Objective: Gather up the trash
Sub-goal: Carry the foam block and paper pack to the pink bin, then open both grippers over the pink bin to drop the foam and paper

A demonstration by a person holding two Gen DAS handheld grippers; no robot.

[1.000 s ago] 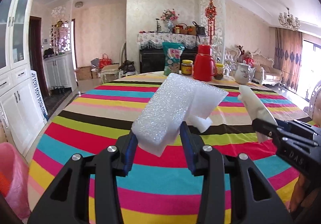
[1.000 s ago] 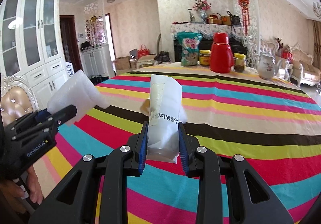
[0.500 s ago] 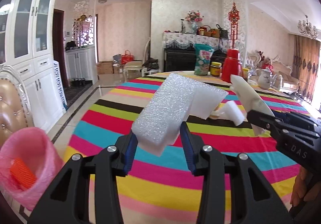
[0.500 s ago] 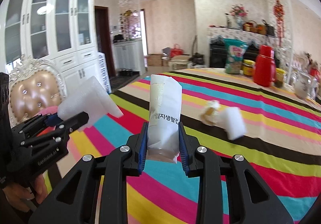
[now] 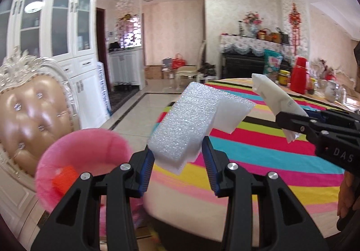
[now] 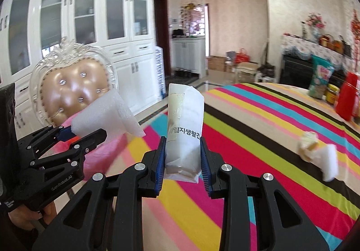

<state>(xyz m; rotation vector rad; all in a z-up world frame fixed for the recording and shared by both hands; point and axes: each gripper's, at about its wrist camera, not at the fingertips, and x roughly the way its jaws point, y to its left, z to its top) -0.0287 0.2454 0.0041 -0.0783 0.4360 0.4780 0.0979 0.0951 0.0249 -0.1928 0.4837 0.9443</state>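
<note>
My left gripper (image 5: pixel 177 161) is shut on a folded white foam sheet (image 5: pixel 191 122), held over the table's left edge. A bin lined with a pink bag (image 5: pixel 76 156) stands just left of it, an orange scrap (image 5: pixel 65 180) inside. My right gripper (image 6: pixel 182 156) is shut on a white paper packet with black print (image 6: pixel 184 129), upright between the pads. Each gripper shows in the other's view: the right one (image 5: pixel 292 122) with its packet (image 5: pixel 274 98), the left one (image 6: pixel 87 134) with the foam (image 6: pixel 108 113). Crumpled white scraps (image 6: pixel 319 154) lie on the striped tablecloth (image 6: pixel 258 138).
A padded chair with a carved white frame (image 5: pixel 29 116) stands behind the bin. White cabinets (image 6: pixel 74 26) line the left wall. At the table's far end stand a red flask (image 5: pixel 300 75), jars (image 5: pixel 283 76) and a snack bag (image 5: pixel 273 62). A hand (image 6: pixel 24 217) grips the left tool.
Both grippers have swung left along the table with their loads still held. The pink bin and the chair have come into view, and the scraps on the cloth have slid to the right.
</note>
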